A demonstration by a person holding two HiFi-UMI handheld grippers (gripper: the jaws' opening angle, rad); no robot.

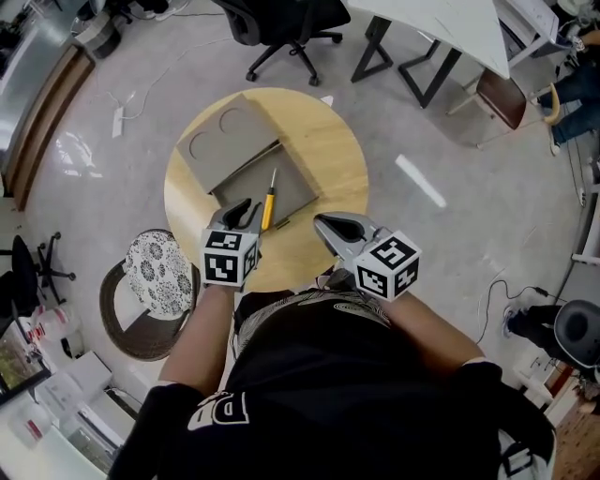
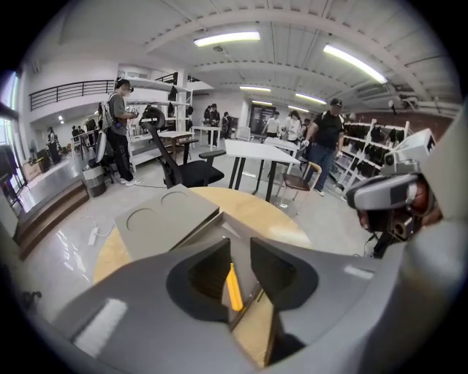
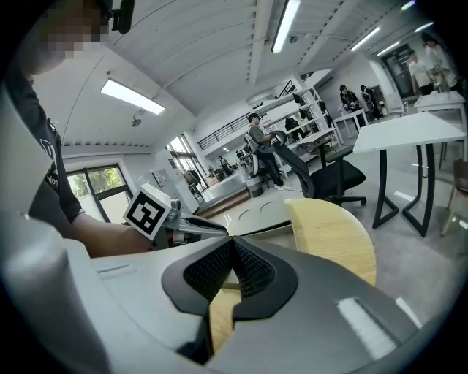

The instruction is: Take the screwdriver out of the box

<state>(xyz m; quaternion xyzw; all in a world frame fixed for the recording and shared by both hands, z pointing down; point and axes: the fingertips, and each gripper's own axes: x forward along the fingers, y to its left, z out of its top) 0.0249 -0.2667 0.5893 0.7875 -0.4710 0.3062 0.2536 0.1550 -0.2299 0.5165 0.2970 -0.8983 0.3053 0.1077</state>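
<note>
A screwdriver (image 1: 268, 204) with a yellow handle lies inside the open grey box (image 1: 295, 185) on the round wooden table (image 1: 333, 141). The box's lid (image 1: 220, 141) is folded back to the far left. My left gripper (image 1: 249, 208) is open at the box's near edge, just left of the handle. In the left gripper view, the yellow handle (image 2: 233, 288) shows through the gap in my left gripper (image 2: 235, 248), untouched. My right gripper (image 1: 320, 221) is shut and empty over the table's near right side, beside the box. In the right gripper view, my right gripper (image 3: 232, 244) has its ribbed pads pressed together.
A patterned round stool (image 1: 157, 272) stands by the table's near left. A black office chair (image 1: 286, 28) and a white desk (image 1: 450, 28) are beyond the table, with a brown chair (image 1: 502, 98) at far right. Several people (image 2: 117, 124) stand in the room's background.
</note>
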